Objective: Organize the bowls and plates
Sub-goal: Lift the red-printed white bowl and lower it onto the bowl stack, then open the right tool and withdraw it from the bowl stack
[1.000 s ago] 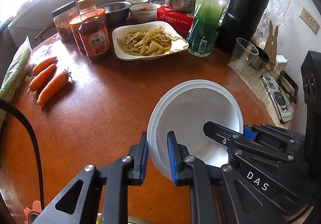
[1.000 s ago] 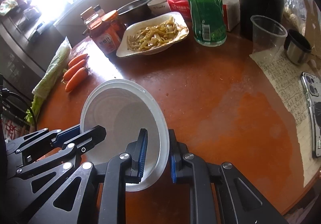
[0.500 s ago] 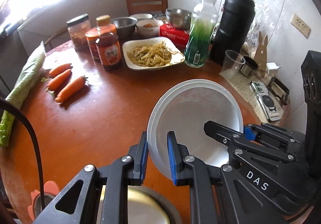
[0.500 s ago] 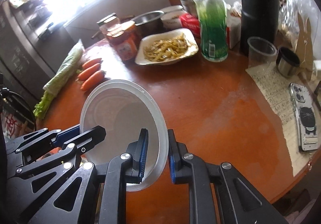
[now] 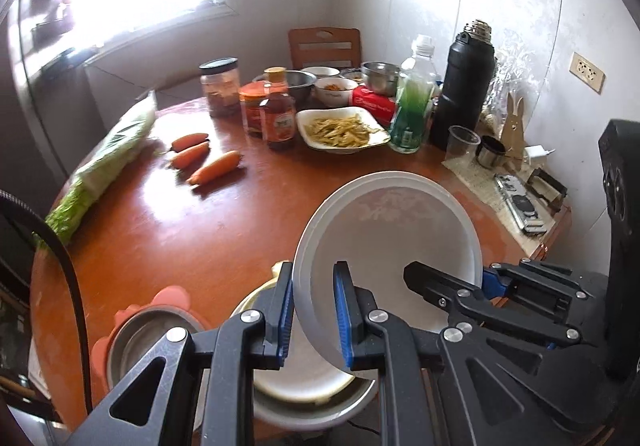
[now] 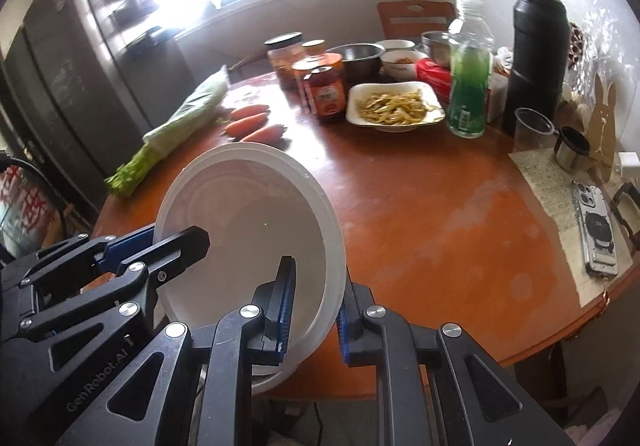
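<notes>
Your left gripper (image 5: 310, 312) is pinched on the near left rim of the wide, shallow white plastic bowl (image 5: 394, 234), one blue pad inside the wall and one outside, and your right gripper (image 6: 314, 306) is pinched the same way on the opposite rim, so the bowl hangs between the two tools, tilted with its mouth towards you, above the near edge of the round orange-brown wooden table (image 6: 420, 214). Judge this bowl as light and thin-walled: it will likely flex if you squeeze harder, its glossy wall looks slippery, and a rim hold on both sides is the sensible place, since there is no handle and the middle gives nothing to bite. It should survive a drop, but a twist between your two hands could pop it free, so keep both wrists turning together. The left view shows what the right one hides: directly under the held bowl, at the near edge, sits a stack of pale round bowls (image 5: 304, 386), and beside it a steel bowl in a salmon-pink flower-shaped holder (image 5: 148, 330). The right view instead gives you the bare right side of the table, the paper sheet (image 6: 548, 182) and the phone in a clear case (image 6: 598, 230) by the right edge
</notes>
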`<state>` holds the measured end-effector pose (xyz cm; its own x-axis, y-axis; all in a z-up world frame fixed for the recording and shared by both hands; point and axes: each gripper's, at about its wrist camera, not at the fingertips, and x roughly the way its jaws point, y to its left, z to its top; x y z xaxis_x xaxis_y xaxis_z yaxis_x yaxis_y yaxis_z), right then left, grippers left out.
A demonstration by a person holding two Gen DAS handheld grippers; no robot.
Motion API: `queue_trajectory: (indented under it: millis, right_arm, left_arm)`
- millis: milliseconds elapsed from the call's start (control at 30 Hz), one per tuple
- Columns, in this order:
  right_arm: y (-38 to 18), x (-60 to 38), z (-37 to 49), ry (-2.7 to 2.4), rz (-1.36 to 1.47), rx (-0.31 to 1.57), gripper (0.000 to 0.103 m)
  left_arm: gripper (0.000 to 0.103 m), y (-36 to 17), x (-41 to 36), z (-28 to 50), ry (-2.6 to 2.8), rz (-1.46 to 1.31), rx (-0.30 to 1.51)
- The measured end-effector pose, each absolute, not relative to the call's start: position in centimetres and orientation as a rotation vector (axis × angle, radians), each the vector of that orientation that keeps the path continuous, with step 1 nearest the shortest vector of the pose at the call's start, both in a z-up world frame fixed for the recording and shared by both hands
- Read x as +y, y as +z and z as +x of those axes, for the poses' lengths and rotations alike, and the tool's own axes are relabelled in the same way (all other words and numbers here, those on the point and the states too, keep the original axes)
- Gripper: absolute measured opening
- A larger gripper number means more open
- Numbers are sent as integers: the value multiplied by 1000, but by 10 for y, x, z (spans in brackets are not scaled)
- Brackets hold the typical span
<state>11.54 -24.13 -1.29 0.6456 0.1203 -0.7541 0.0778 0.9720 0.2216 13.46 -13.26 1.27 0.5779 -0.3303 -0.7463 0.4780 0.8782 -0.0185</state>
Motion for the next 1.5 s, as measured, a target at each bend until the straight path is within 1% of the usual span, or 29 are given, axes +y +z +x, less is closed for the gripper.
queue_trajectory:
  millis: [233, 567, 1067, 1433, 1500]
  right_arm:
    - [-31, -207, 108, 67, 226, 912, 19]
    - [-69, -198, 121, 64, 231, 1005, 19]
    - [-87, -190, 138, 71, 206, 1054, 21]
    - [-88, -193, 144, 64, 221, 1065, 22]
    - [-87, -194, 145, 71, 235, 1064, 24]
  left_arm:
    - [18, -8, -99, 120, -424, 166, 860]
    - [18, -49, -90, 128, -402, 175, 946]
    - [19, -69, -90, 147, -372, 180, 982]
    - [19, -81, -89, 153, -380, 167, 1012]
    - [19, -79, -86, 152, -371, 164, 998]
